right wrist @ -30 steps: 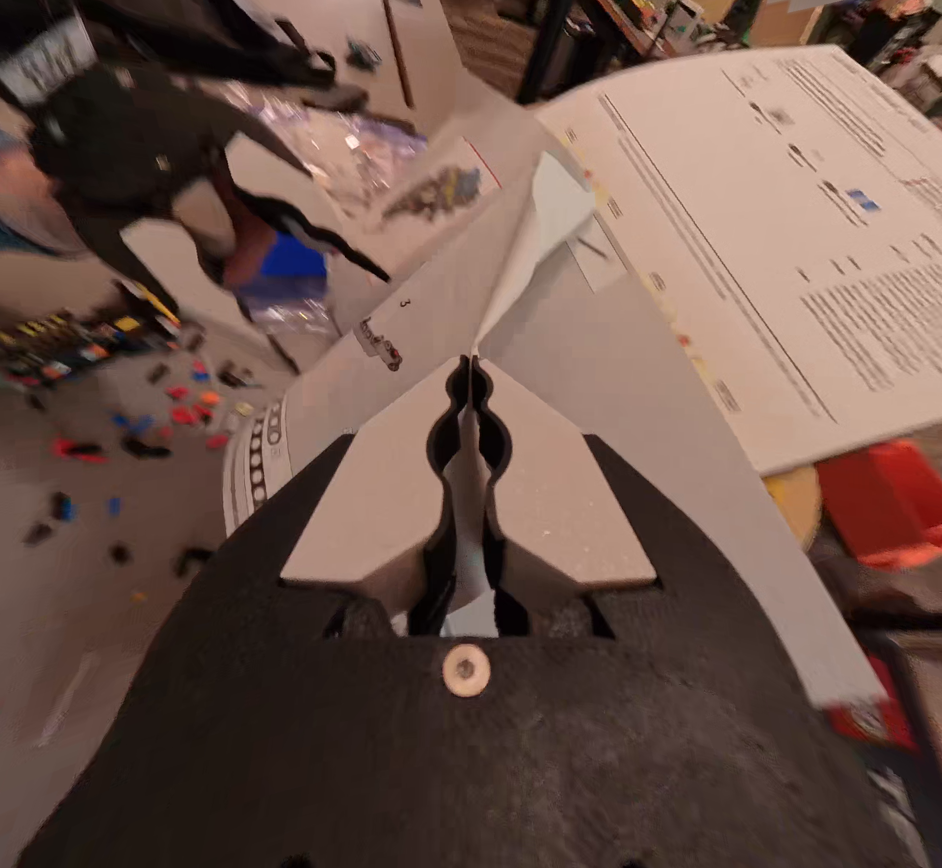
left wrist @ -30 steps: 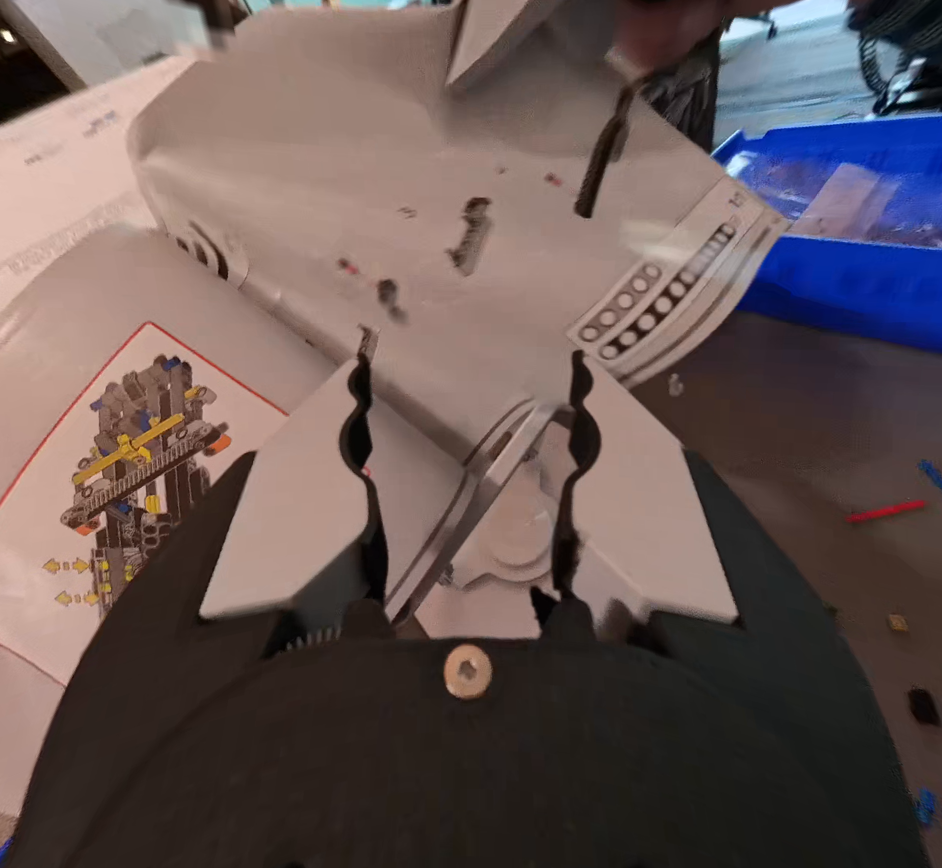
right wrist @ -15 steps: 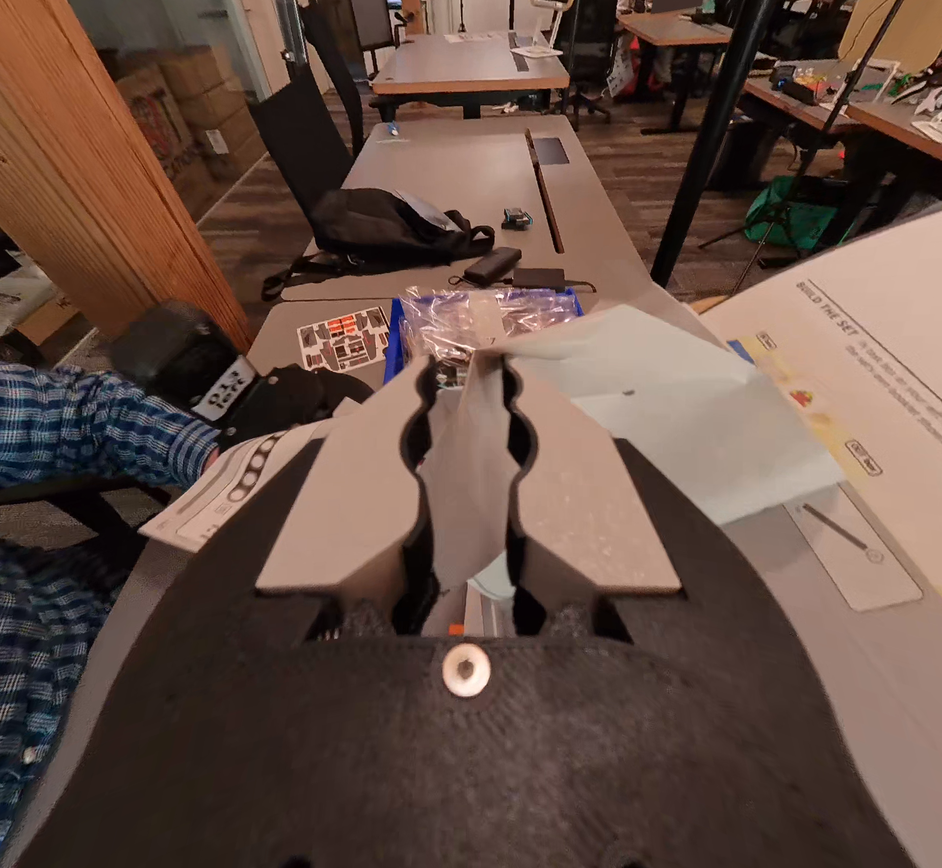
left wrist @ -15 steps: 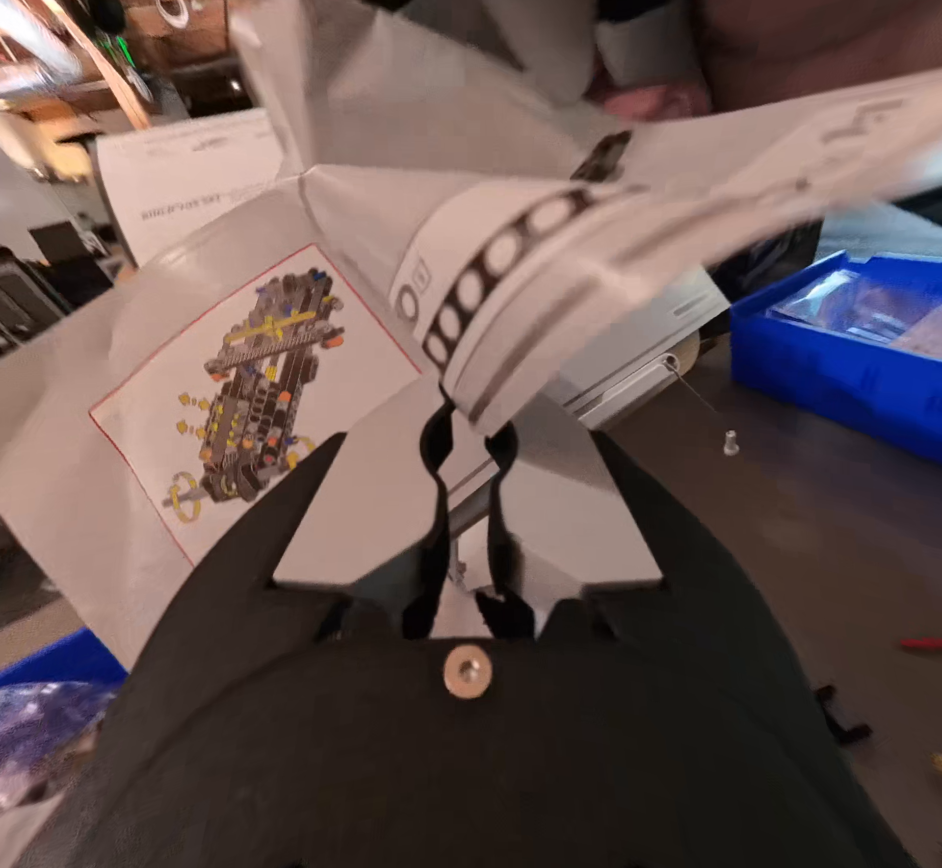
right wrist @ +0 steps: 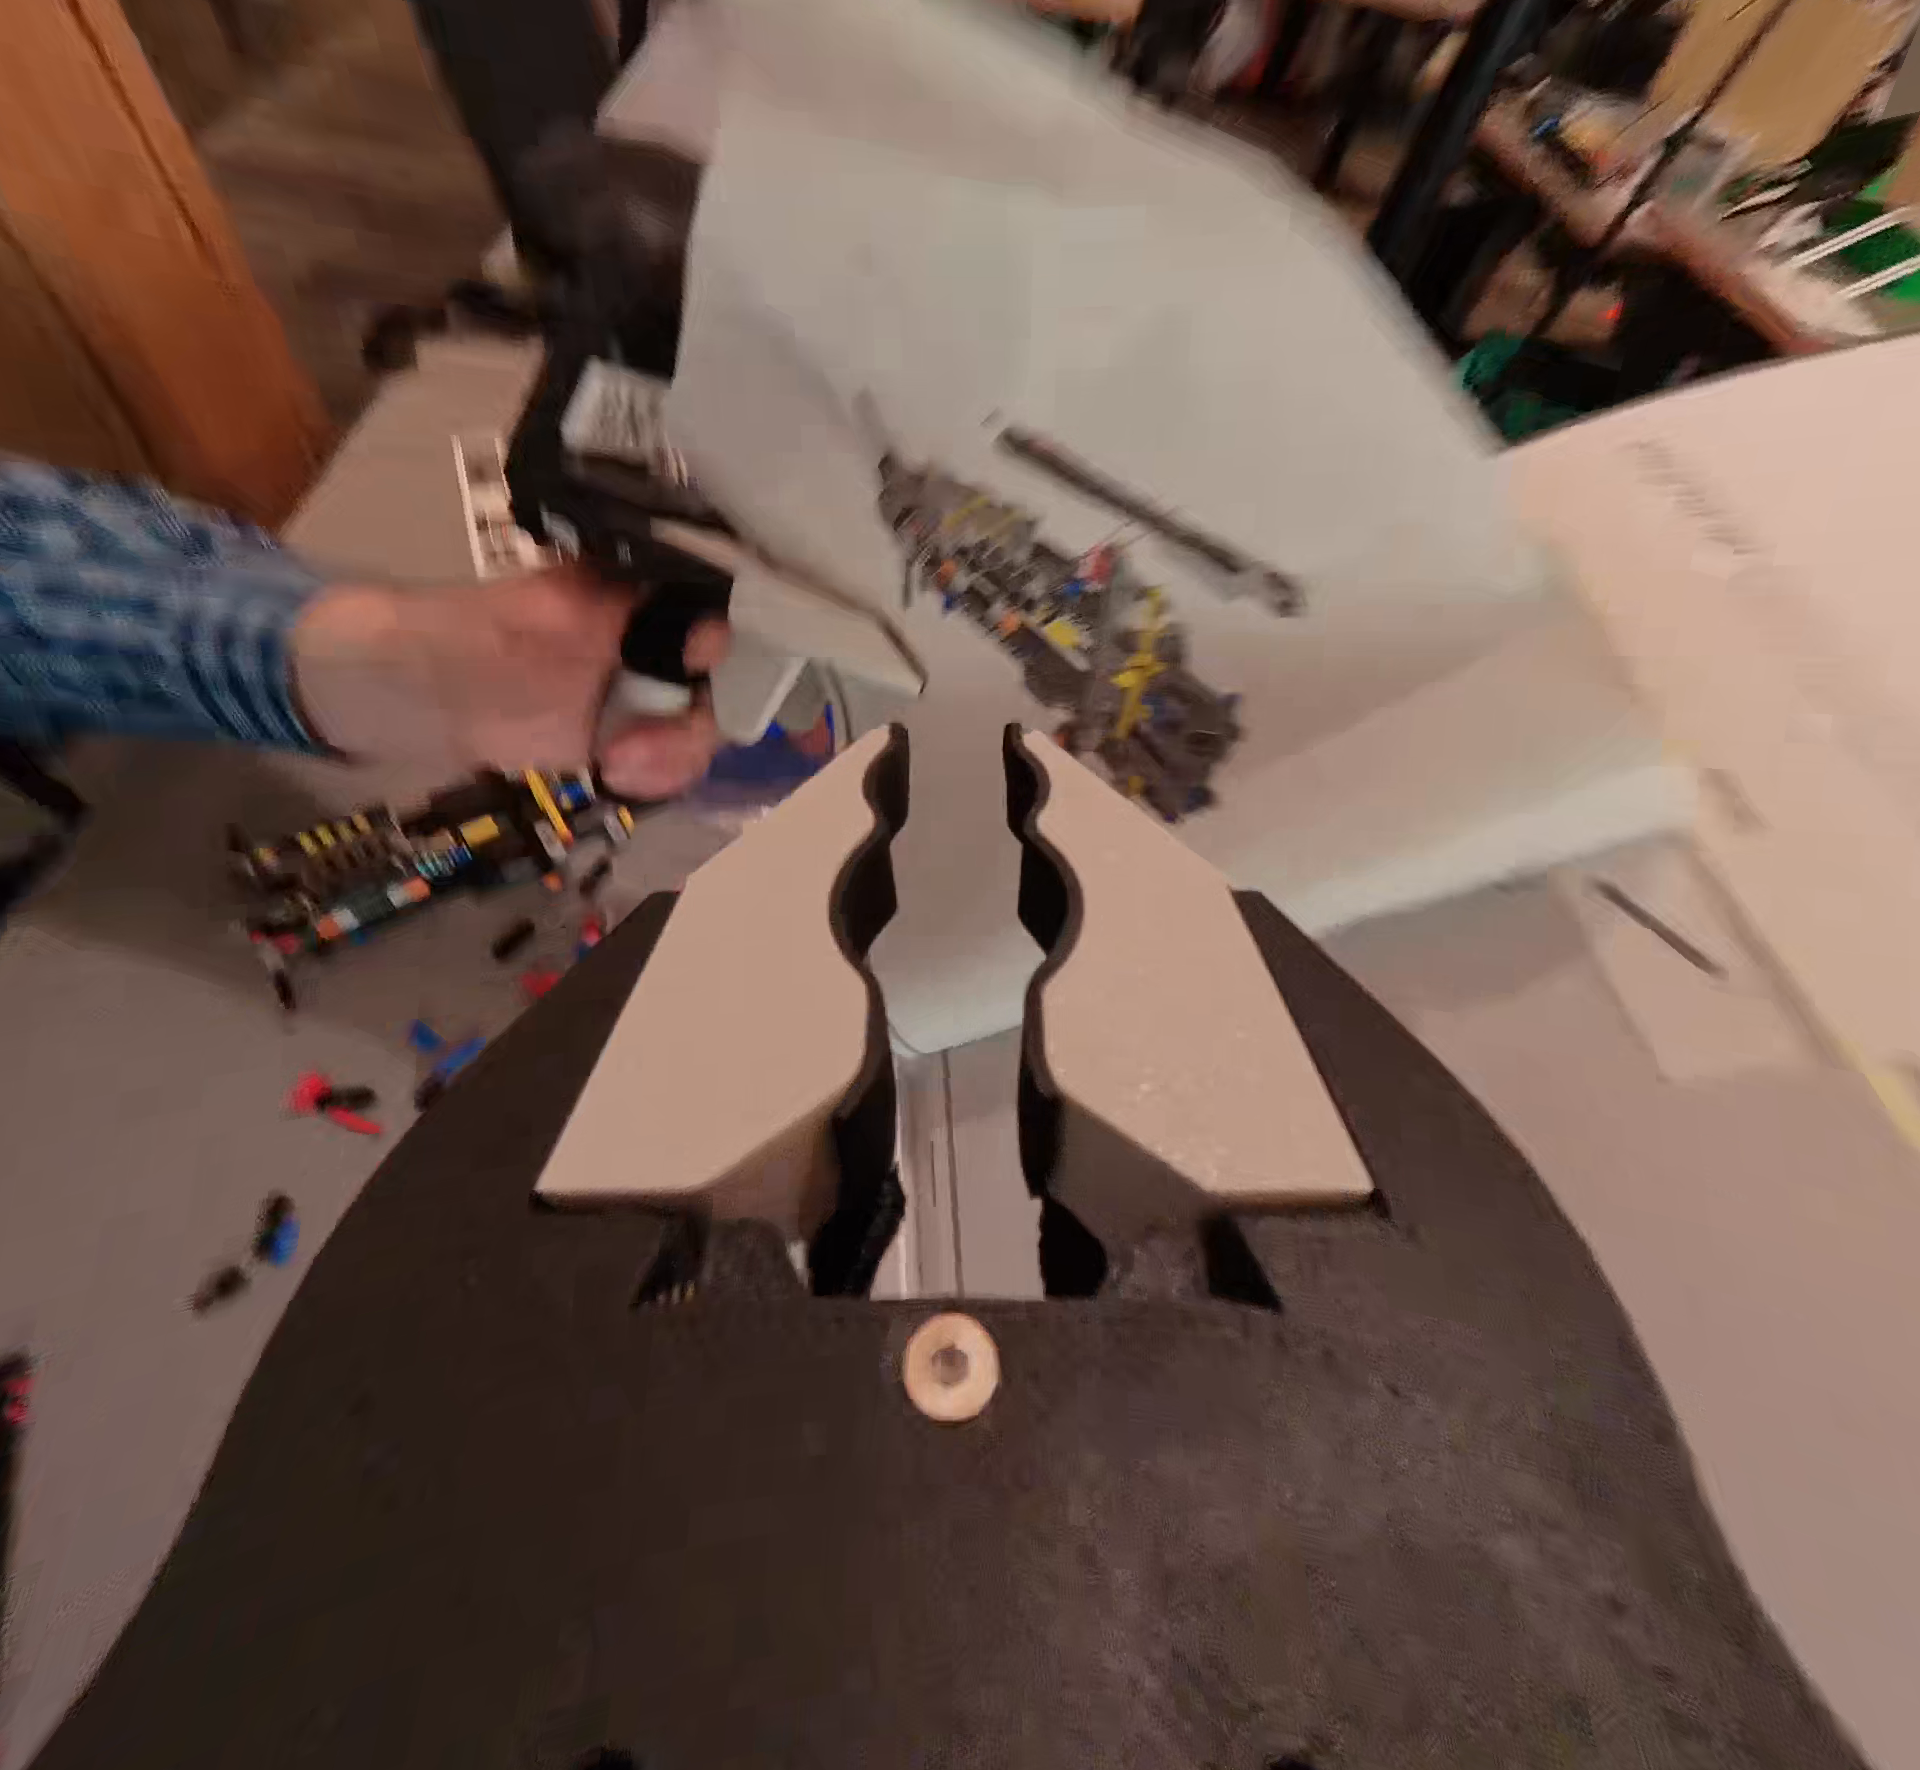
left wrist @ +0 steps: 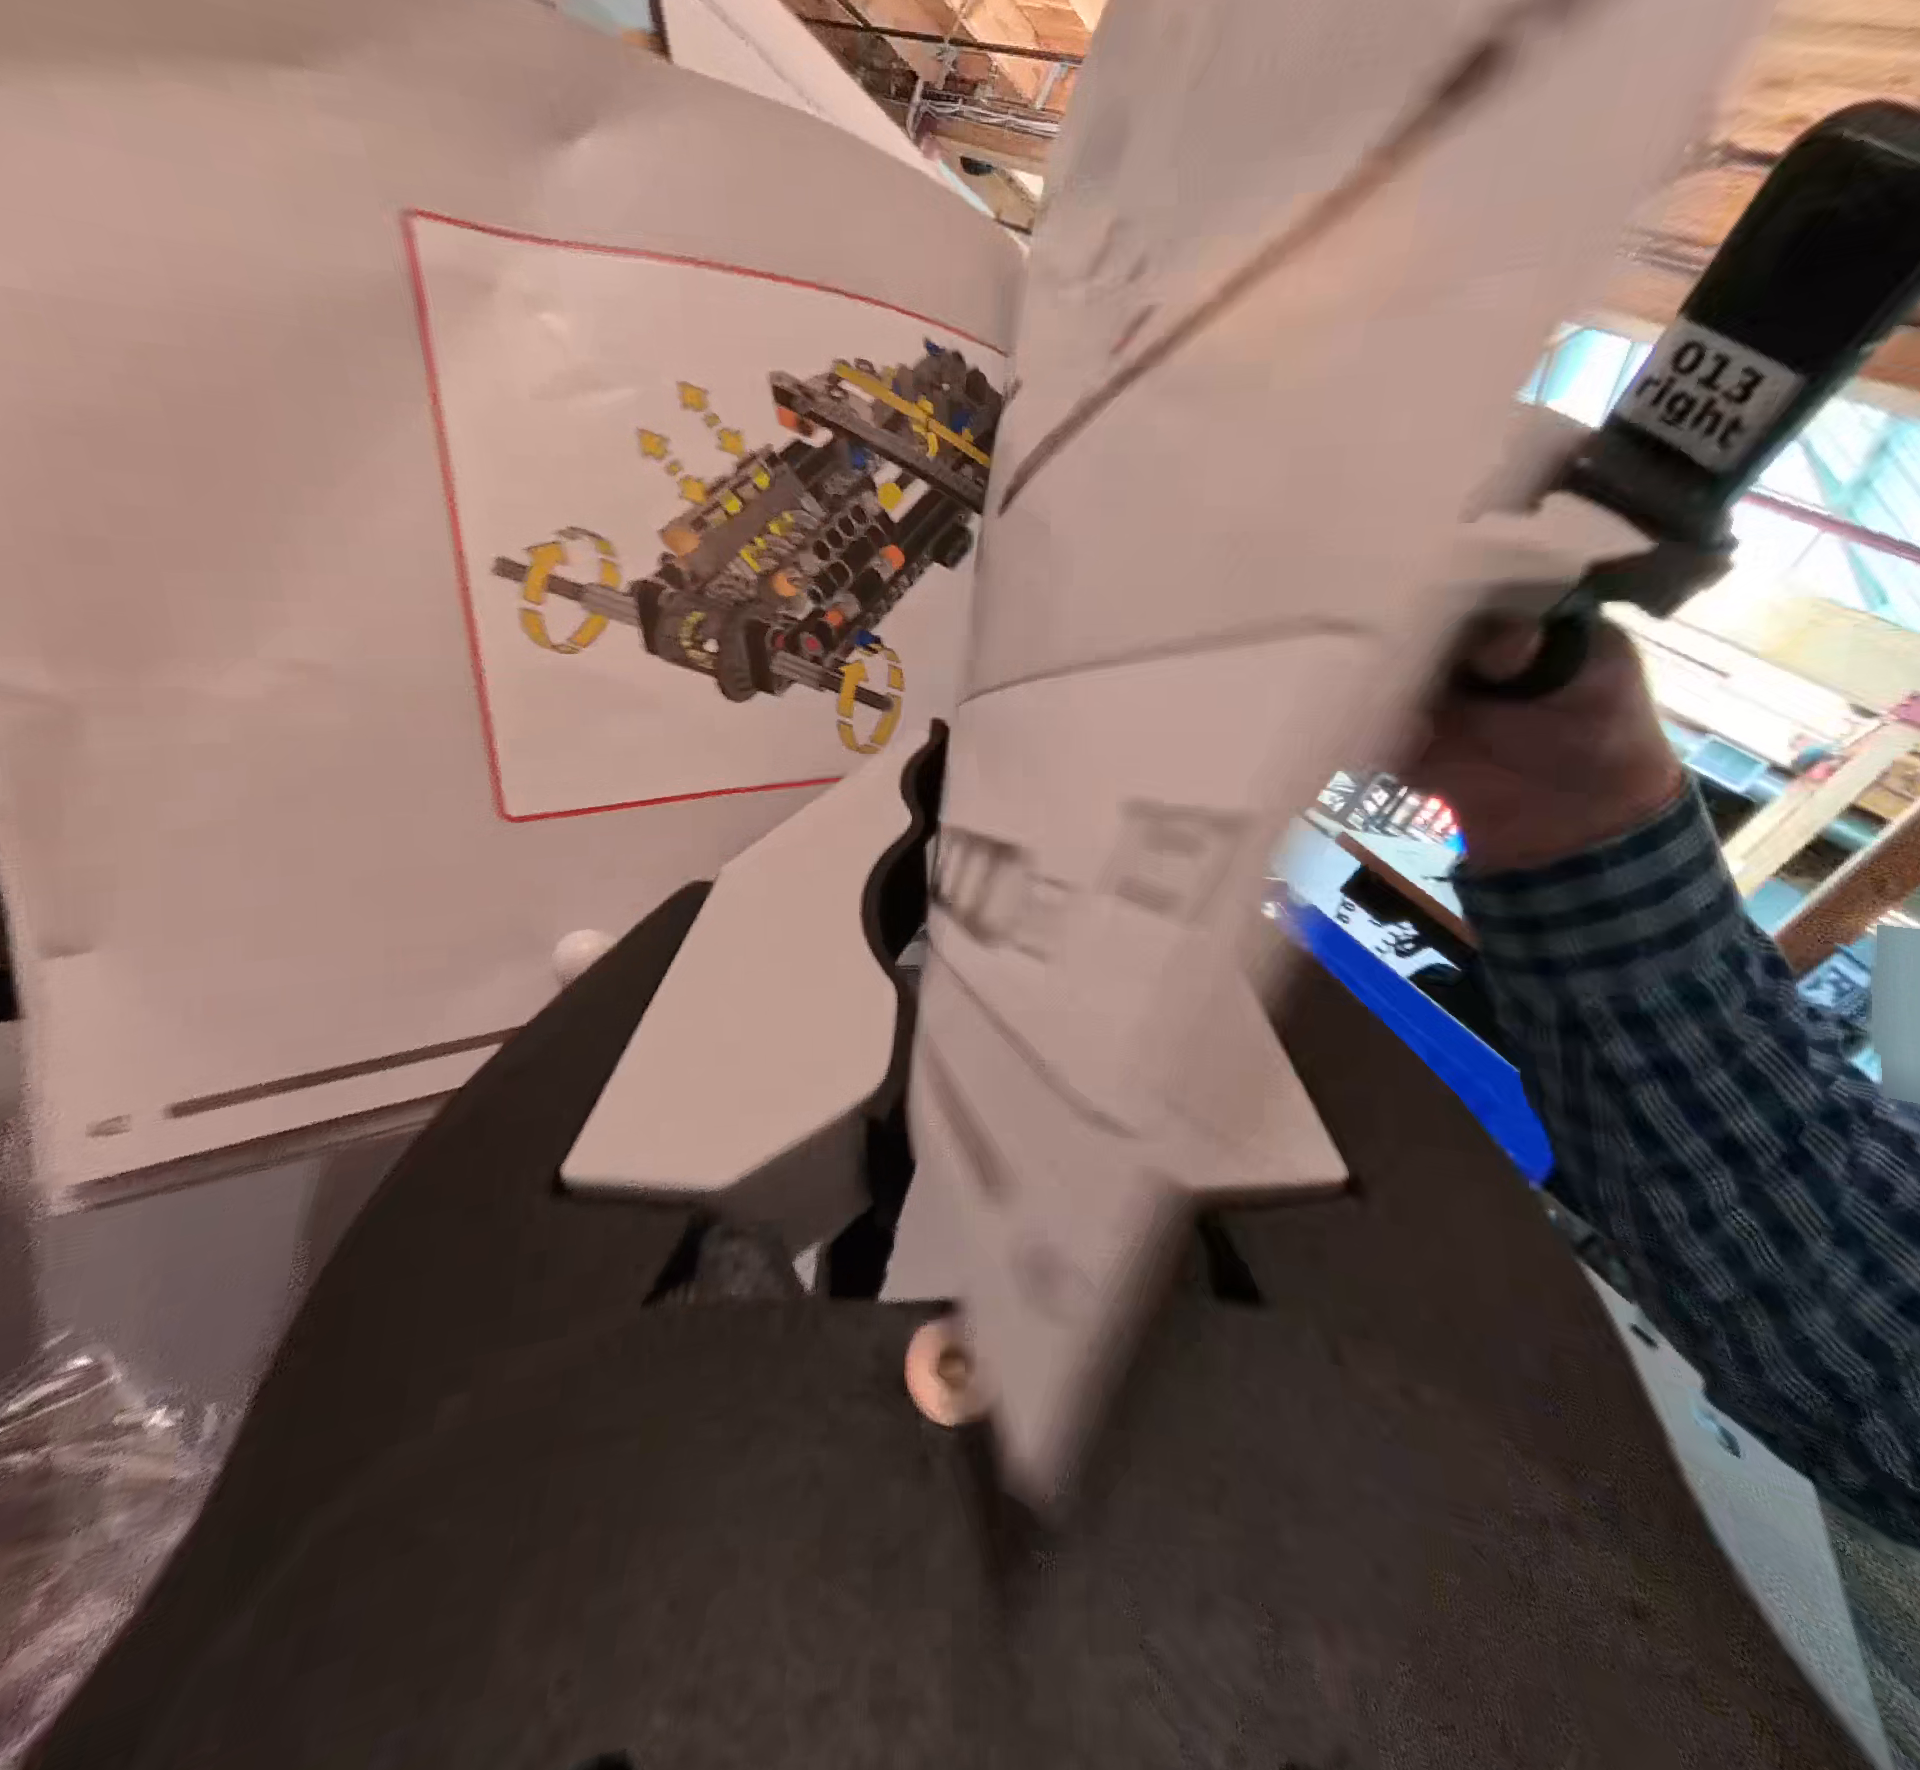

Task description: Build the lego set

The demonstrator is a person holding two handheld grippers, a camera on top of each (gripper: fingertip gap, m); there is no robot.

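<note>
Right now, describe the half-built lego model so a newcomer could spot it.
Find the grey table left of the open booklet. Just below the hand in the plaid sleeve lies the model: a long dark bar of joined parts flecked yellow and orange. Its neighbours are only small loose pieces.

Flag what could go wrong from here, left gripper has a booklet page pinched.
1. Tear or crease: the left gripper looks clamped on a single page that bends sharply away from the booklet, while the right gripper is open.
2. If the booklet drops, it could knock the partly built assembly and the loose pieces on the table.
</note>
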